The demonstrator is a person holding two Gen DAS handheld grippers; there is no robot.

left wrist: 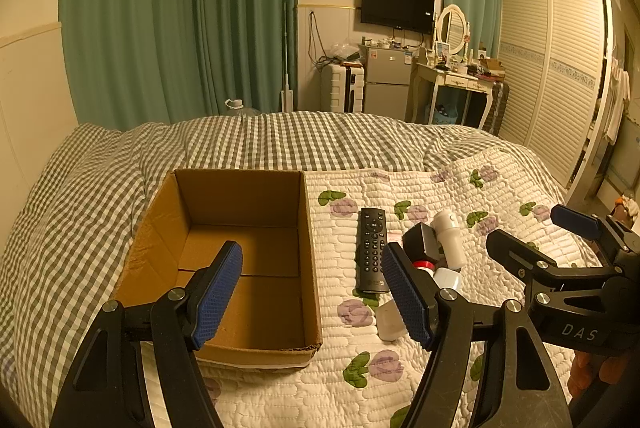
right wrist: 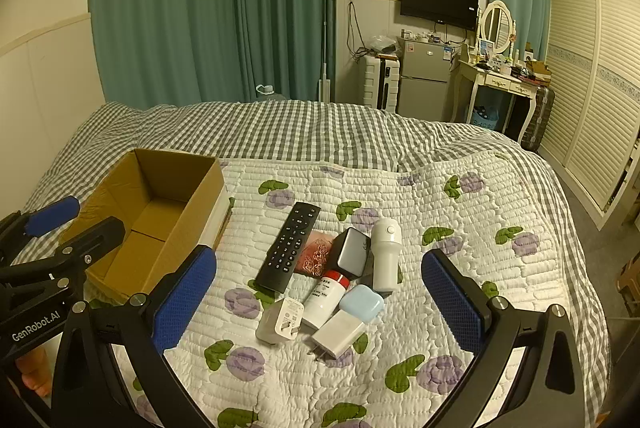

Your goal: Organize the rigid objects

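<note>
An open, empty cardboard box (left wrist: 240,256) (right wrist: 160,212) lies on the quilt at the left. Right of it lies a black remote (left wrist: 372,248) (right wrist: 289,246). Beside the remote lies a cluster: a black cube (right wrist: 351,257), a white bottle (right wrist: 386,254), a red-capped white tube (right wrist: 326,298), a light blue case (right wrist: 362,302), two white chargers (right wrist: 279,320) (right wrist: 338,334) and a pink packet (right wrist: 316,254). My left gripper (left wrist: 312,292) is open and empty over the box's near right corner. My right gripper (right wrist: 320,304) is open and empty, above the cluster.
A floral quilt (right wrist: 440,212) covers a checked bedspread (right wrist: 304,132). Green curtains, a fridge (right wrist: 424,80), a TV, a dressing table (right wrist: 500,84) and a white wardrobe stand beyond the bed. The bed's edge drops off at the right.
</note>
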